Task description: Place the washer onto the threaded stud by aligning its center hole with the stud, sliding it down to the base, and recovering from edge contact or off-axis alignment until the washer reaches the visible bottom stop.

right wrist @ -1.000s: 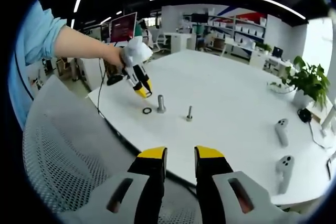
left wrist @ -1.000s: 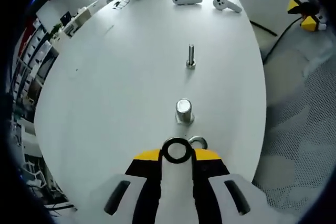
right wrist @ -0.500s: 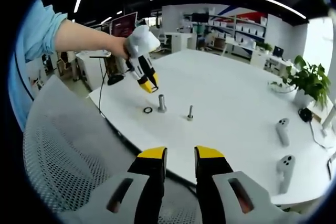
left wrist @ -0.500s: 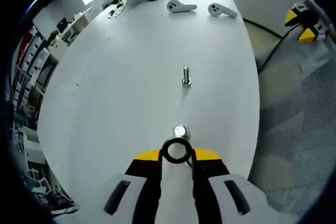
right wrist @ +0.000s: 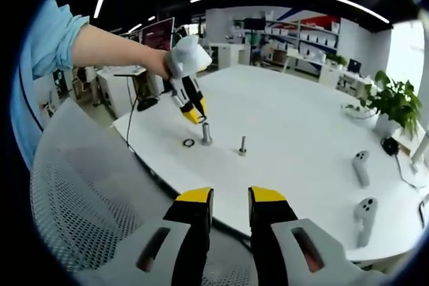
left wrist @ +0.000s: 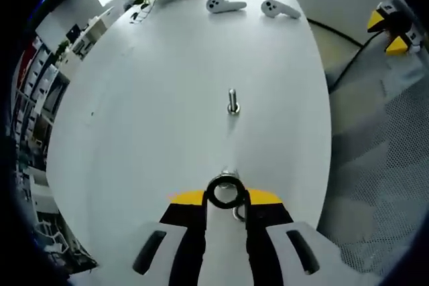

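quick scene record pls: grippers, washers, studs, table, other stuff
left gripper: above the thick stud, fingers shut on a washer
right gripper: off the table edge, fingers slightly apart, holding nothing
thick stud: upright, bare
thin stud: upright, beside it
spare washer: flat on the table
other: two controllers, potted plant, mesh chair

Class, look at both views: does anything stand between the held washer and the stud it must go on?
Nothing visible does. The washer in the left tool hangs just above the stud, with open air between.
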### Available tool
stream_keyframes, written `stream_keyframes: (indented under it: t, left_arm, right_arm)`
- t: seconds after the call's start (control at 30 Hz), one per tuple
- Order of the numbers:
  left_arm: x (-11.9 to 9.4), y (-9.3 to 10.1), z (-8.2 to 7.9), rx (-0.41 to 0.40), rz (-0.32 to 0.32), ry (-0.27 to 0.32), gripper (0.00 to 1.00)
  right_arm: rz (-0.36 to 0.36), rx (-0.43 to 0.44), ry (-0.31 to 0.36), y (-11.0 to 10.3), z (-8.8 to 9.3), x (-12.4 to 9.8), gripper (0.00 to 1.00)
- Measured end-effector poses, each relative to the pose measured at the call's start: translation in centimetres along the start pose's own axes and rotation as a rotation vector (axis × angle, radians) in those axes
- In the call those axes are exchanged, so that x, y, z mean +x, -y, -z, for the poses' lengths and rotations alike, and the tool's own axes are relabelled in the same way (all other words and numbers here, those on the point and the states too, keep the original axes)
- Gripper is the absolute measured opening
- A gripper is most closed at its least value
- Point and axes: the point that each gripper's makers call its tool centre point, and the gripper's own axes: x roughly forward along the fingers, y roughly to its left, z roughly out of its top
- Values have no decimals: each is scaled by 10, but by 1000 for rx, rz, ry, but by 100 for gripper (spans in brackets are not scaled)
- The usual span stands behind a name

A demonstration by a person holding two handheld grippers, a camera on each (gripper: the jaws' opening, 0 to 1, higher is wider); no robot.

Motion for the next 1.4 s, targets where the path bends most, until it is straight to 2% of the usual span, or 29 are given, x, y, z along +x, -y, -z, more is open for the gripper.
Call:
stream_keyframes:
  t: [0.3,0.37,0.53,0.83,1.0,1.23,1.4]
  left_arm:
    - [13,1,-2,17,2,-48,19]
    - [15,-1,0,44,-10,-65,19]
    - [21,-3,-1,34,-1,-77,19]
    - [43,-4,6,76,6,-144,19]
    - [55,-6,12,63,18,-169,19]
    - [68,0,16,53,37,-187,19]
    - [67,2,13,45,43,-183,20]
  right_arm:
    - [-3,1,4,0,-1,0,23]
    - [-3,2,5,0,-1,0,23]
    - [-7,0,7,-1,-1,0,23]
    - [-12,1,10,-2,-2,1,23]
    - [-13,6,8,-2,-1,1,23]
    - [-19,8,8,-2,-1,1,23]
    - [-28,6,4,-4,-1,0,22]
